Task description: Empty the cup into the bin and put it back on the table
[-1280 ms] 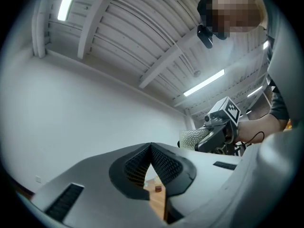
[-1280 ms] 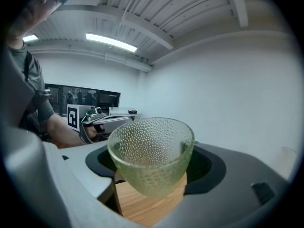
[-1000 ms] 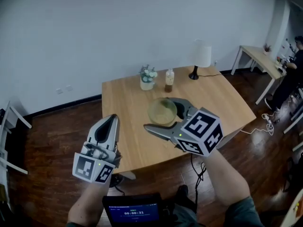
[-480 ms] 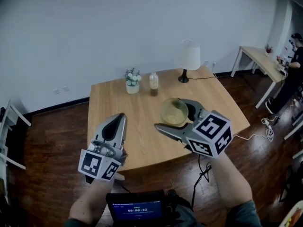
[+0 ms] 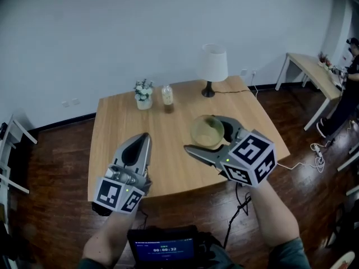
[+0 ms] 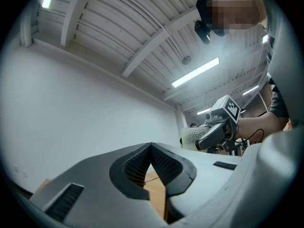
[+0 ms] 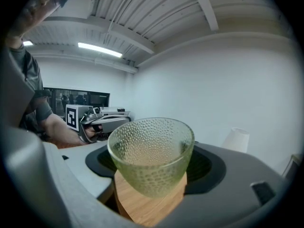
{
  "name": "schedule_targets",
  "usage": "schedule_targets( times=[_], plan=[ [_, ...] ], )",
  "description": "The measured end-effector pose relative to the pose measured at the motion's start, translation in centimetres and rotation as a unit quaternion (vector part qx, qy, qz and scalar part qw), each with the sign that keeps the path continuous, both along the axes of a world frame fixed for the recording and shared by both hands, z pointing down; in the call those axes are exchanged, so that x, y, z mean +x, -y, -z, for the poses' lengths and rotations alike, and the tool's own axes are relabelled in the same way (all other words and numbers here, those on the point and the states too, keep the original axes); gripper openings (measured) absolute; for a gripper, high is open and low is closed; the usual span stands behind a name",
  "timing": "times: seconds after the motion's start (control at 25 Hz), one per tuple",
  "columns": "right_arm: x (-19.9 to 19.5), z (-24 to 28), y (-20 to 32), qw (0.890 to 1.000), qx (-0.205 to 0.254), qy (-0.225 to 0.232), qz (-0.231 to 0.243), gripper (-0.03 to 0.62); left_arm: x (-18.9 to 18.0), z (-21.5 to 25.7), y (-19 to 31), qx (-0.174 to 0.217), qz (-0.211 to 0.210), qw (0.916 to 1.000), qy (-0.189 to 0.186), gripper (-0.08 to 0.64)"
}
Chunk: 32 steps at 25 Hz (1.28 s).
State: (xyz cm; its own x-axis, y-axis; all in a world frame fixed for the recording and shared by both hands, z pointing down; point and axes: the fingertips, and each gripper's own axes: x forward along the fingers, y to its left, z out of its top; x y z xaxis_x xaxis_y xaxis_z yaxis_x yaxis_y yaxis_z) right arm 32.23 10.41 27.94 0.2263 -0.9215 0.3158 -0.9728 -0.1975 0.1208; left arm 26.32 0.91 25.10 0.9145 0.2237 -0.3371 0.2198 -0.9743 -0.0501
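Gripped upright in the wide-set jaws of the right gripper above the near right part of the wooden table, the seemingly empty glass cup could be toppled or chipped if released too high, the left gripper being closed on nothing.

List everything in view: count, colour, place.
table: 1, light wood, centre of head view
lamp: 1, white shade, dark base, table's far edge
flower pot: 1, white, table's far left
bottle: 1, clear, beside flower pot
cup: 1, greenish dimpled glass, held above table
side table: 1, light top, far right
screen: 1, dark, bottom edge
left gripper: 1, grey, jaws together, empty
right gripper: 1, grey, shut on cup
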Motion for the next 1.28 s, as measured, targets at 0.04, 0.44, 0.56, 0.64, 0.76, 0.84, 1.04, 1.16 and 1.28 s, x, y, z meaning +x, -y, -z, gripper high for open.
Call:
schedule_targets(
  times=[0.04, 0.44, 0.56, 0.64, 0.76, 0.84, 1.04, 1.16, 1.28],
  plan=[
    [0.3, -0.1, -0.5, 1.0, 0.001, 0.002, -0.001, 0.396, 0.3, -0.1, -0.5, 0.001, 0.001, 1.0, 0.005, 0.0],
    [4.3, -1.4, -3.3, 0.999, 0.005, 0.013, -0.036, 0.396, 3.6, -1.1, -2.6, 0.001, -0.008, 0.9995, 0.029, 0.0],
    [5.1, -2.0, -3.3, 0.999, 0.002, 0.019, -0.039, 0.396, 4.8, -1.5, -2.5, -0.004, -0.013, 0.9994, 0.033, 0.0],
    [5.7, -2.4, -3.2, 0.999, -0.002, 0.021, -0.04, 0.397, 5.7, -1.6, -2.4, -0.007, -0.017, 0.9992, 0.034, 0.0],
    [6.8, -2.6, -2.8, 0.999, -0.005, 0.025, -0.045, 0.397, 6.9, -1.4, -2.0, -0.017, -0.023, 0.999, 0.035, 0.0],
    [7.5, -3.0, -2.3, 0.998, -0.01, 0.03, -0.049, 0.396, 7.5, -1.5, -1.7, -0.025, -0.028, 0.9985, 0.039, 0.0],
    [9.0, -4.7, -0.5, 0.997, -0.019, 0.042, -0.055, 0.396, 9.5, -2.8, 0.4, -0.031, -0.02, 0.9976, 0.058, 0.0],
    [10.0, -5.7, 0.0, 0.996, -0.028, 0.051, -0.064, 0.397, 10.7, -3.6, 1.7, -0.045, -0.012, 0.9968, 0.065, 0.0],
    [11.3, -6.6, -0.1, 0.995, -0.026, 0.06, -0.079, 0.397, 11.6, -4.2, 2.3, -0.046, -0.008, 0.9968, 0.065, 0.0]
  ],
)
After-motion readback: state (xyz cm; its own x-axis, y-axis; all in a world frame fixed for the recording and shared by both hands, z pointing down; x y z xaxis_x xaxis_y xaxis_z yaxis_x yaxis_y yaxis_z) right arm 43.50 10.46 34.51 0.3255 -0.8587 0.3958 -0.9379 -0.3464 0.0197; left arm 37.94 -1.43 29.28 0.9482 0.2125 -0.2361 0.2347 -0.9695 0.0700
